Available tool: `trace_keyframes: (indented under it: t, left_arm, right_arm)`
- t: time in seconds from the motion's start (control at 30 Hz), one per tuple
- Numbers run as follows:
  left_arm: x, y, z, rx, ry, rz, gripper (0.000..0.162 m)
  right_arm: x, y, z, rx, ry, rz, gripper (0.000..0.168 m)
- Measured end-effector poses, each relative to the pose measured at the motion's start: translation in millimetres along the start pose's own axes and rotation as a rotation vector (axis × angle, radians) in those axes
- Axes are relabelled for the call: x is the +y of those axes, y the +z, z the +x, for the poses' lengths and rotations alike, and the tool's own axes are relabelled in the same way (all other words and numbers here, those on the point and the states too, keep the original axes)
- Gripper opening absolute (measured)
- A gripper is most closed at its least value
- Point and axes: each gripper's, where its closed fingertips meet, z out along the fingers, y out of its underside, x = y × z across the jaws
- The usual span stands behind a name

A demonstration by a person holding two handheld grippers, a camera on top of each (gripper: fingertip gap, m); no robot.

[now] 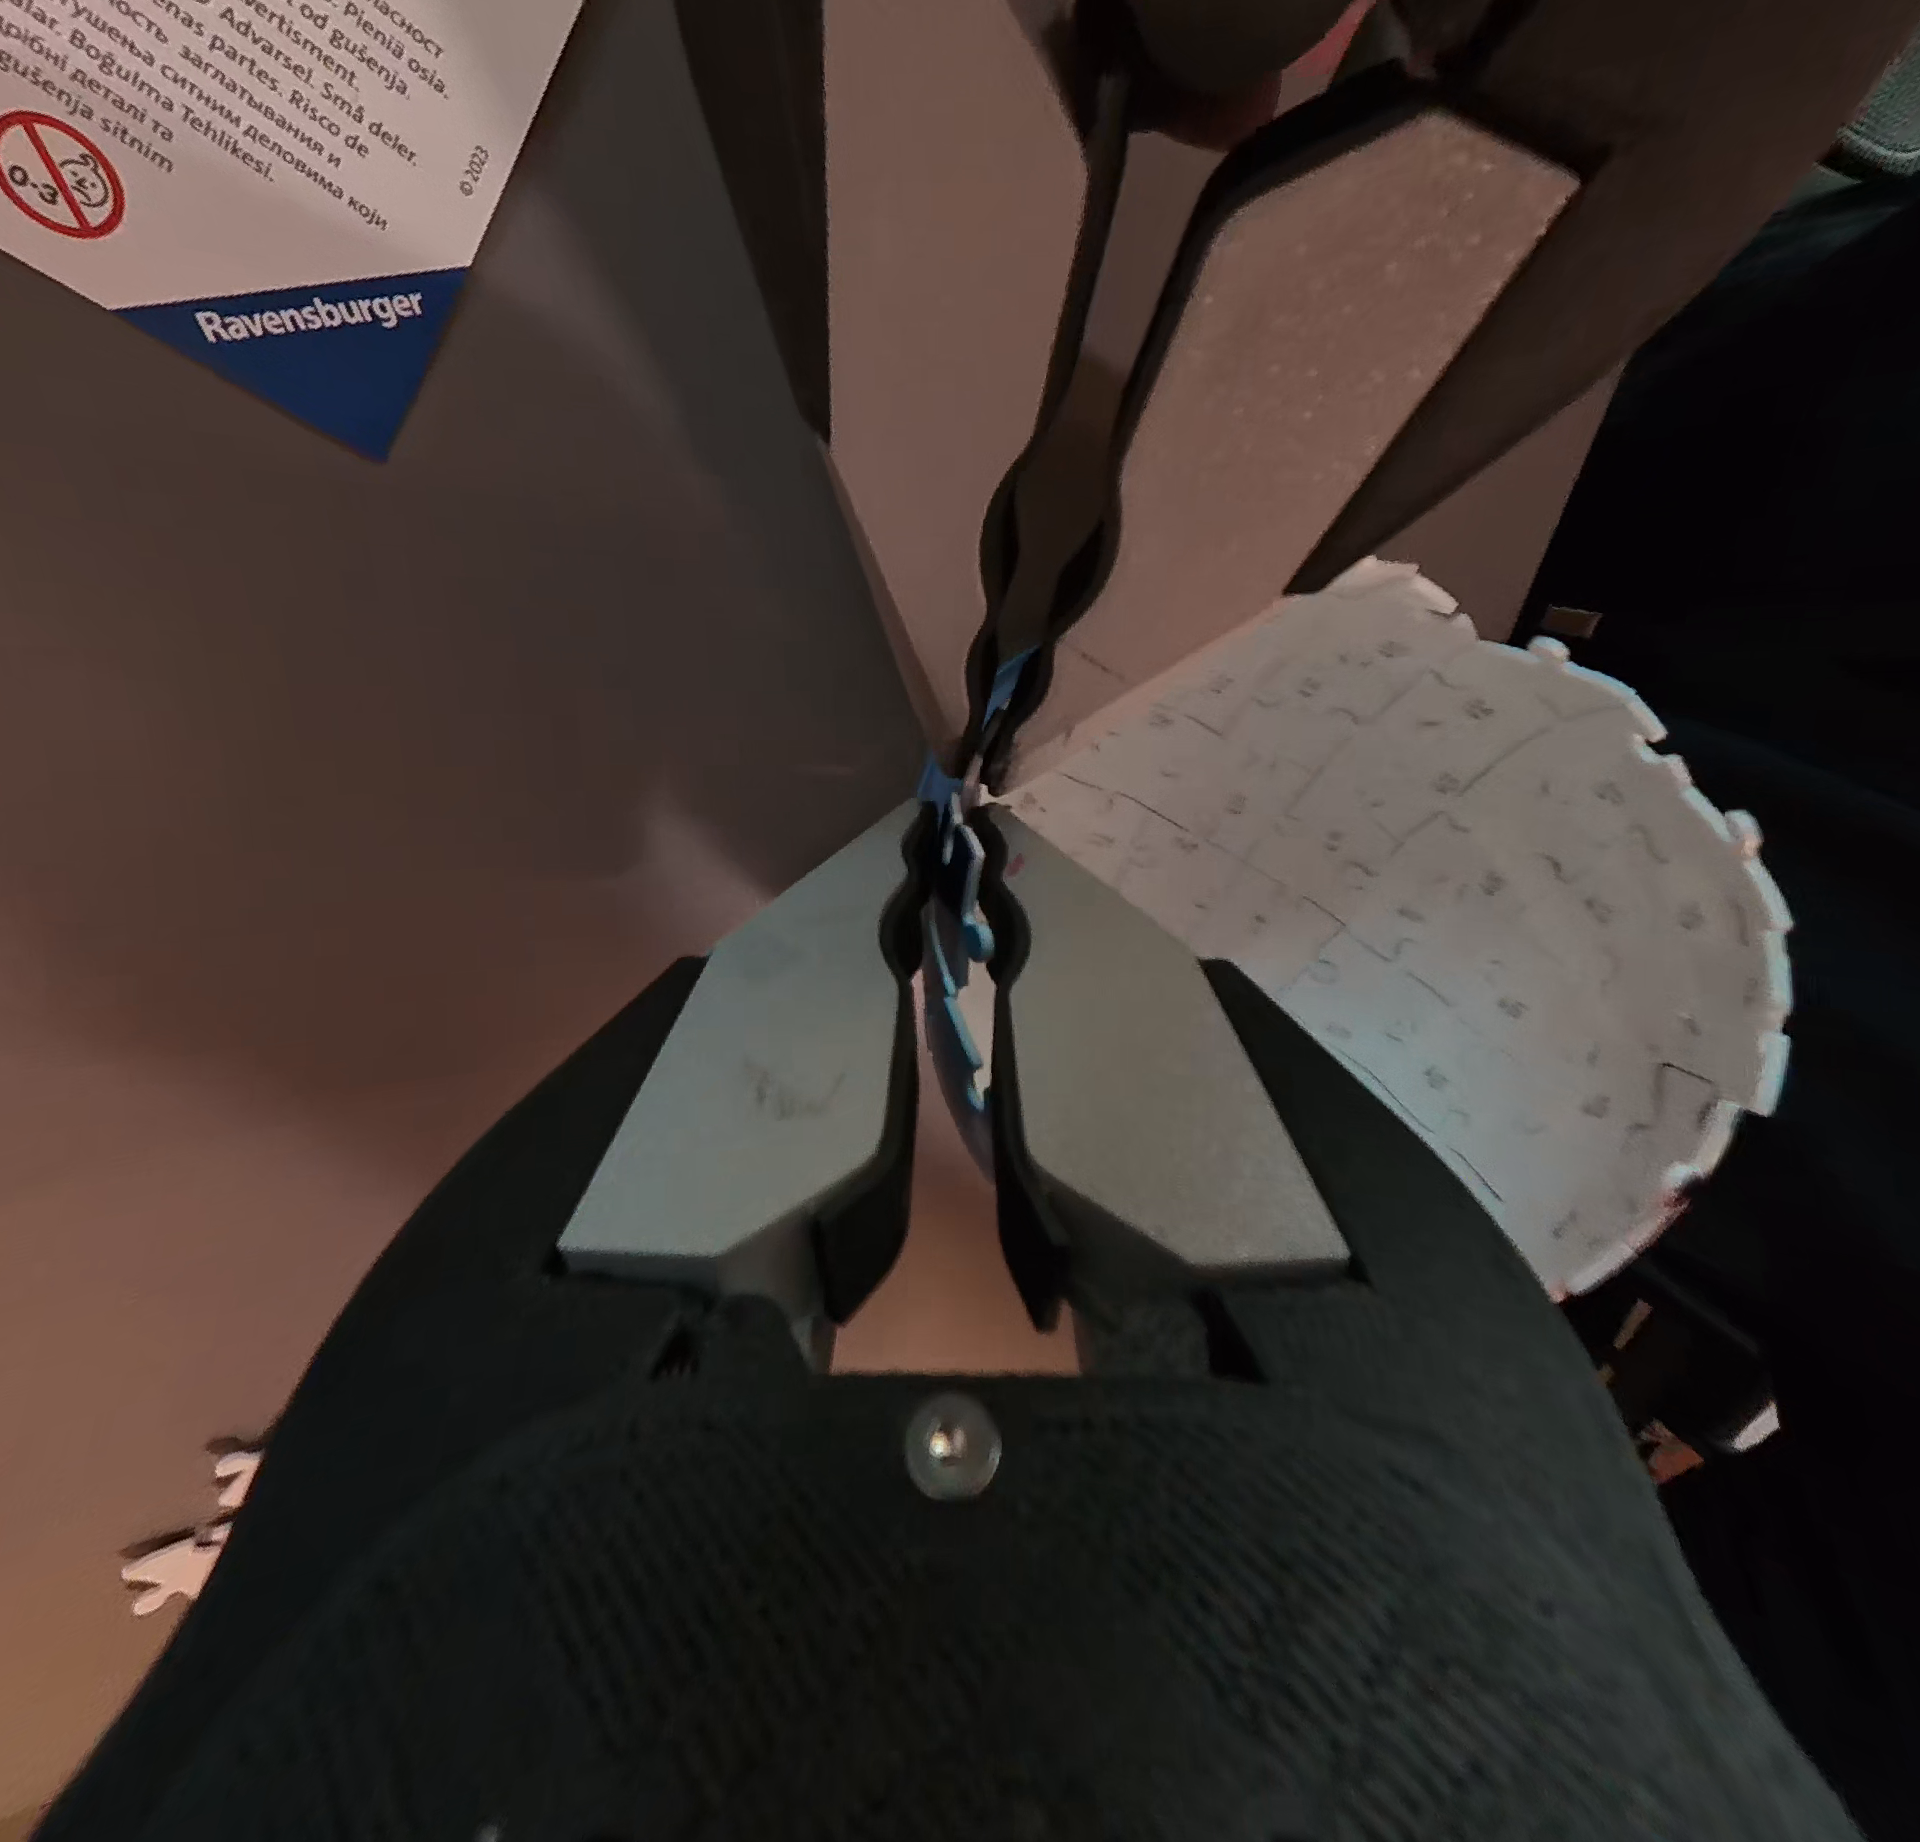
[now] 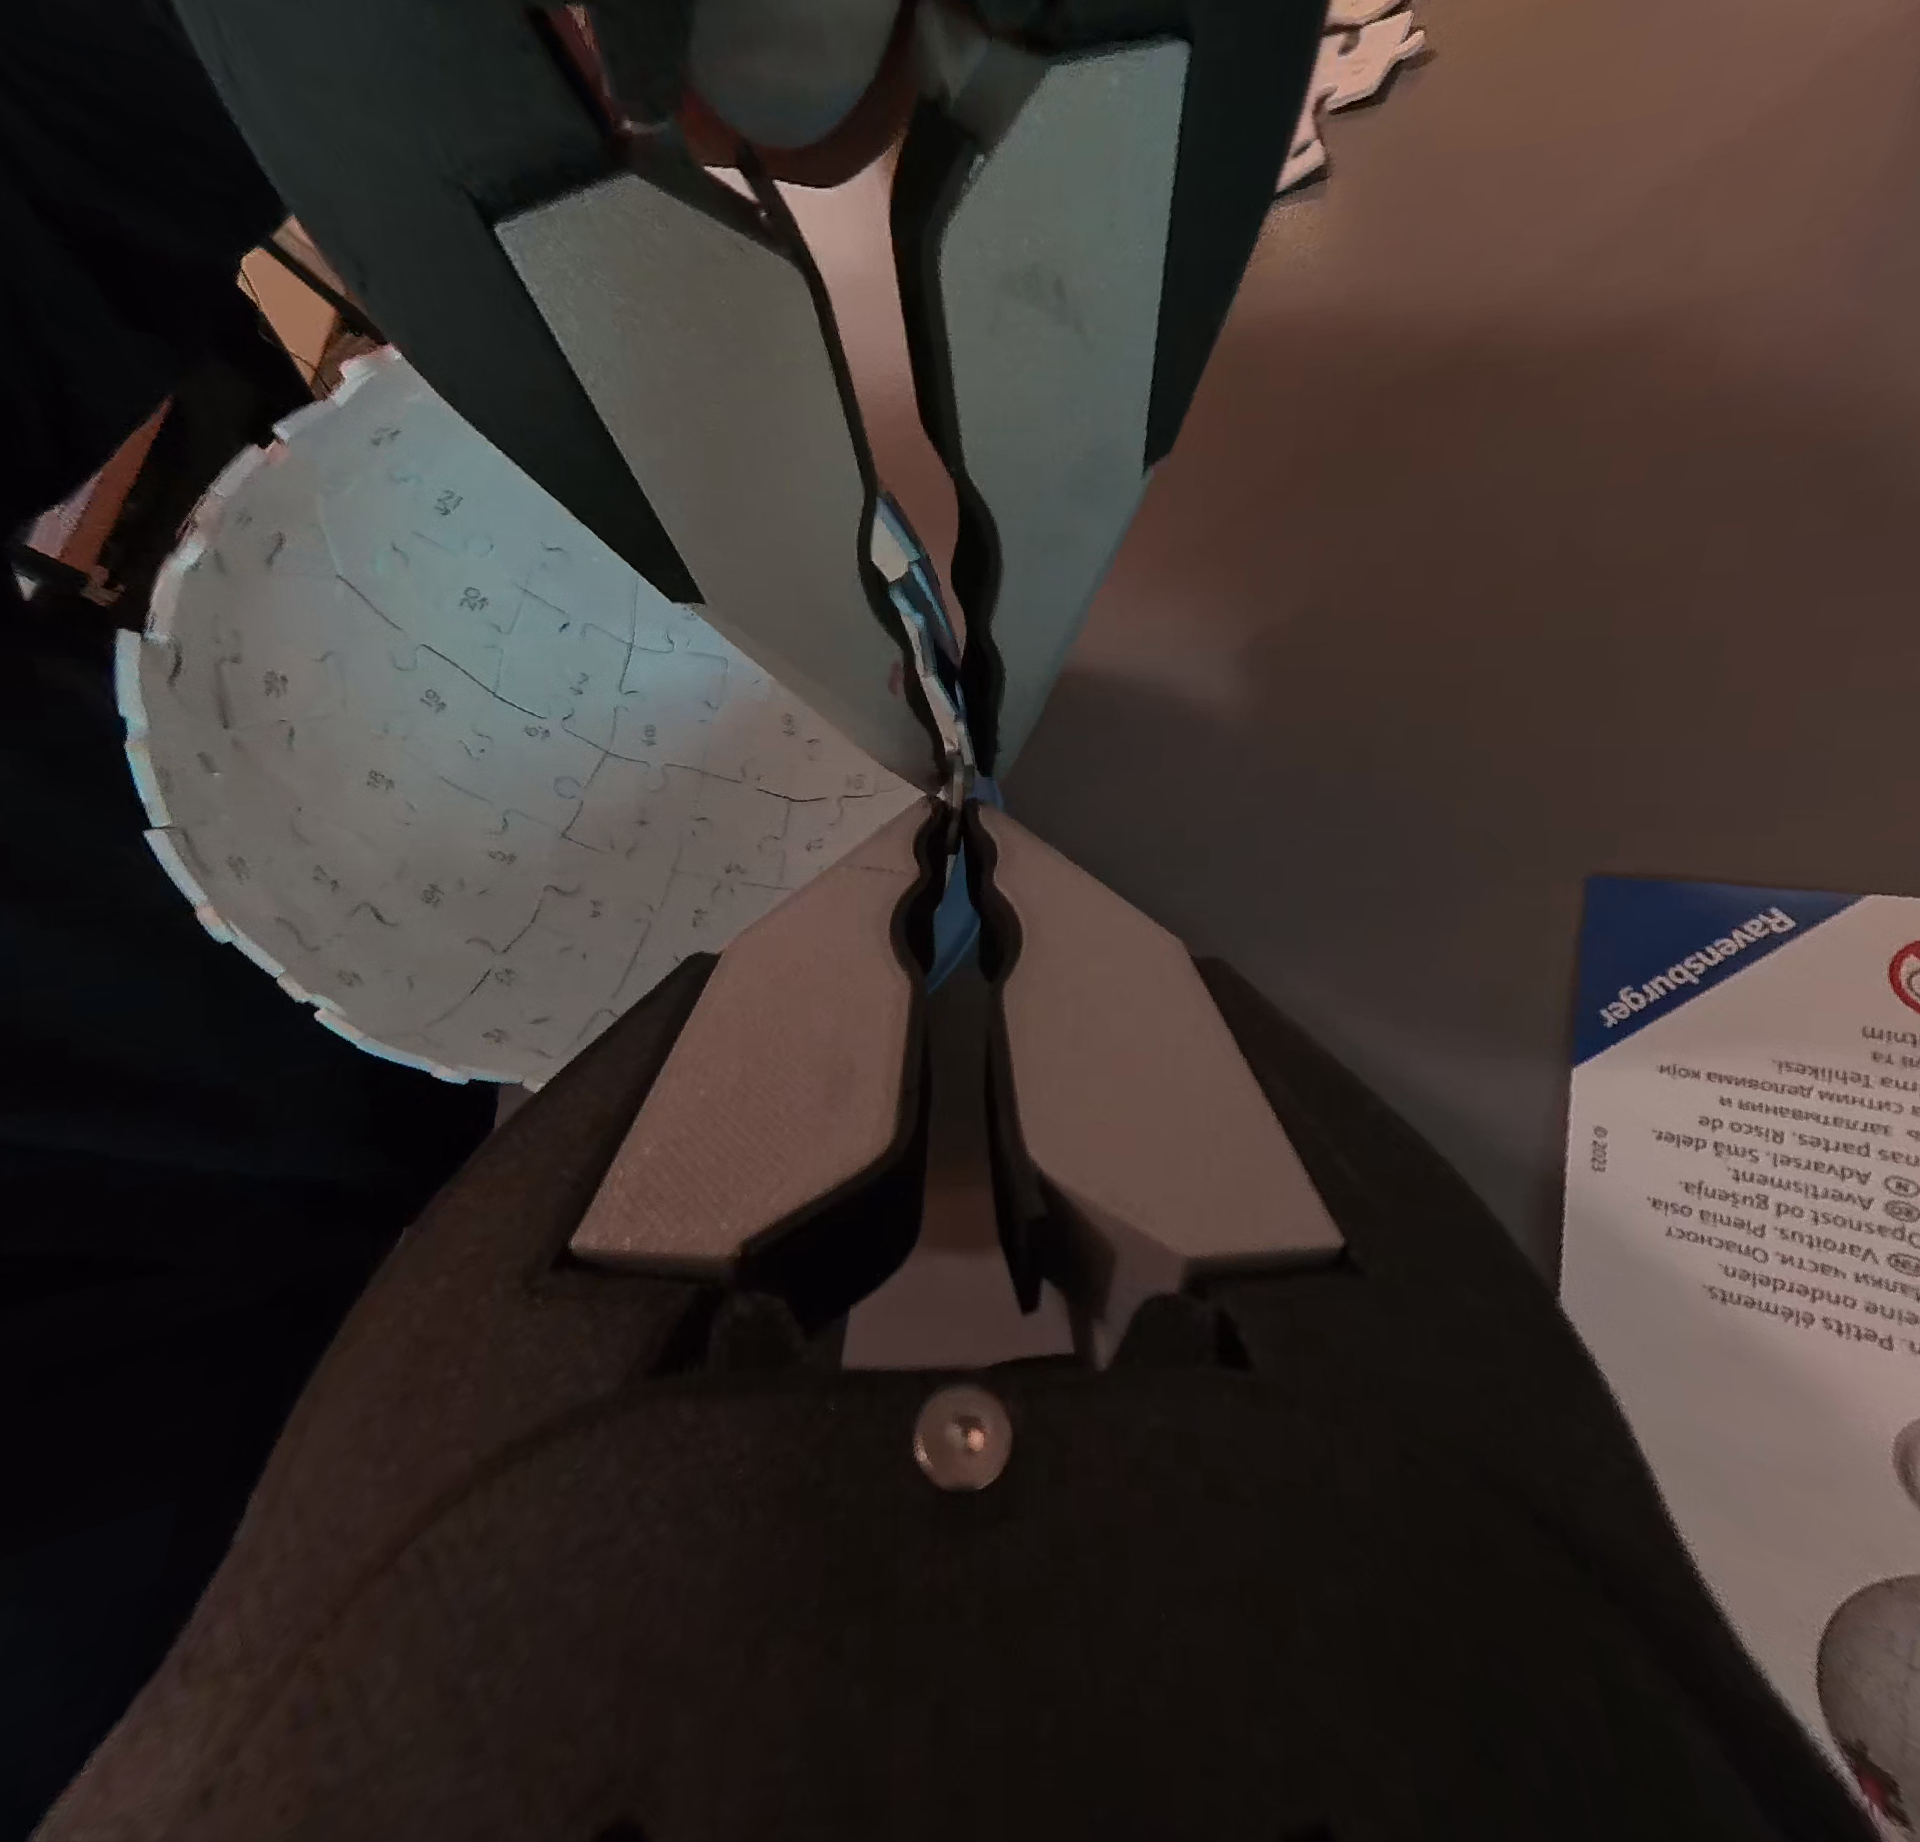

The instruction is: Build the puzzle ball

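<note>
The half-built puzzle ball (image 1: 1403,909) is a curved shell, white and numbered inside, blue outside; it also shows in the right wrist view (image 2: 416,753). My left gripper (image 1: 954,836) is shut on the shell's blue rim (image 1: 951,1003). My right gripper (image 2: 956,836) is shut on a blue puzzle piece (image 2: 951,919) held edge-on at that rim. The two grippers meet tip to tip: the right gripper (image 1: 997,743) comes from the top of the left wrist view, and the left gripper (image 2: 961,732) from the top of the right wrist view. I cannot tell whether the piece is locked into the shell.
A white and blue printed leaflet (image 1: 208,130) lies on the brown table; it also shows in the right wrist view (image 2: 1745,1273). Loose white puzzle pieces (image 1: 197,1543) lie behind the left gripper, and they show at the top right of the right wrist view (image 2: 1382,26).
</note>
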Motion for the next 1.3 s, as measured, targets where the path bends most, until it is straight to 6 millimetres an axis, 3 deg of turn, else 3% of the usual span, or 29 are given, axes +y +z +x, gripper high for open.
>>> trace_keyframes:
  t: [0.43, 0.9, 1.1, 1.3]
  left_arm:
    - [1.2, 0.0, 2.2, -0.060, 0.061, 0.005, 0.003]
    - [1.2, -2.5, 1.7, -0.040, 0.027, 0.030, 0.005]
    - [3.9, -3.3, 5.9, 0.024, -0.015, 0.014, 0.016]
    - [-4.0, -23.6, 3.1, -0.009, 0.002, 0.095, 0.015]
  right_arm:
    - [0.9, 4.6, -4.5, -0.066, 0.001, -0.013, 0.001]
    - [-0.4, 4.5, -2.5, -0.016, 0.011, -0.034, 0.000]
    - [-0.5, 5.2, -3.9, -0.036, 0.001, -0.028, 0.000]
    - [-3.1, 3.0, -5.9, -0.054, -0.002, -0.009, 0.002]
